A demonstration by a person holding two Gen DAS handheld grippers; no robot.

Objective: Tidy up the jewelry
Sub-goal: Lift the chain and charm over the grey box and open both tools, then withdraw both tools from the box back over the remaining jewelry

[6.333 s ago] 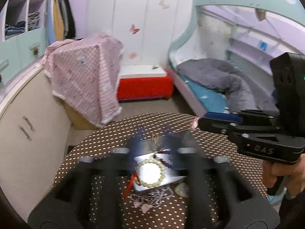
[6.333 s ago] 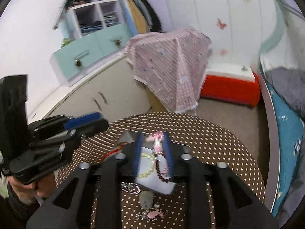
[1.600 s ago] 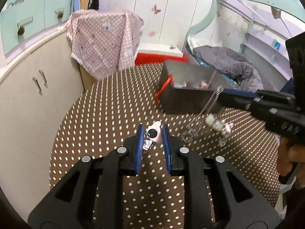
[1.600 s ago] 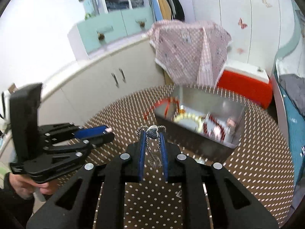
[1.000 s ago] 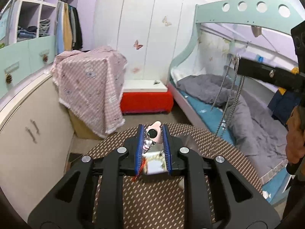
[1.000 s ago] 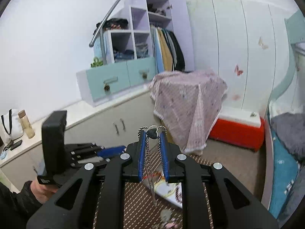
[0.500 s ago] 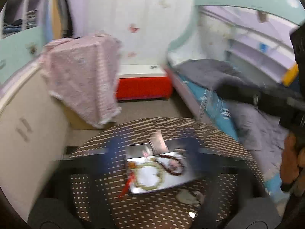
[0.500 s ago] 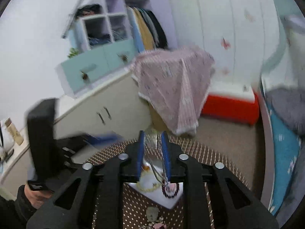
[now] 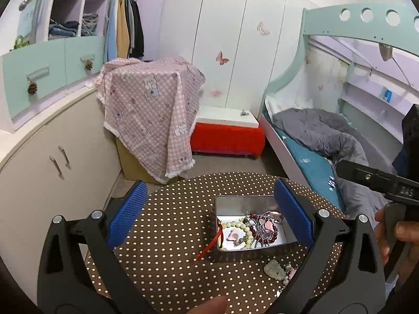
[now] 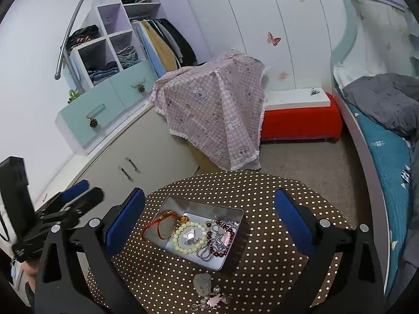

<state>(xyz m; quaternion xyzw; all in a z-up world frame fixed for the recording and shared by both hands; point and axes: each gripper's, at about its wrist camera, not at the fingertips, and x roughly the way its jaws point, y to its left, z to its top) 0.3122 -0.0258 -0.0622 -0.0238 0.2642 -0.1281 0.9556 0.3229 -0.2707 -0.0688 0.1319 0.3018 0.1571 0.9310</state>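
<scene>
One metal tin (image 10: 237, 243) sitting on one polka-dot table (image 10: 275, 269), two bead bracelets showing inside, one pale jade pendant (image 10: 202, 283) lying outside, two grippers hovering

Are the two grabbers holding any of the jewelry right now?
No. The left hand-held gripper is open and empty; the right hand-held gripper is opening, nothing between its jaws. The jewelry lies in the rectangular metal tin.

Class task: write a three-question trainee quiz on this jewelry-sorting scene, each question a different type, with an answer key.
1. True or false: the metal tin holds a pale bead bracelet.
2. Which lies outside the tin, on the dotted tablecloth? A) dark red beads B) pale stone pendant C) silver chain
3. Fill in: the right tongs hold ____.

Key: 1 true; 2 B, the pendant; 3 nothing, jaws opening.
</scene>
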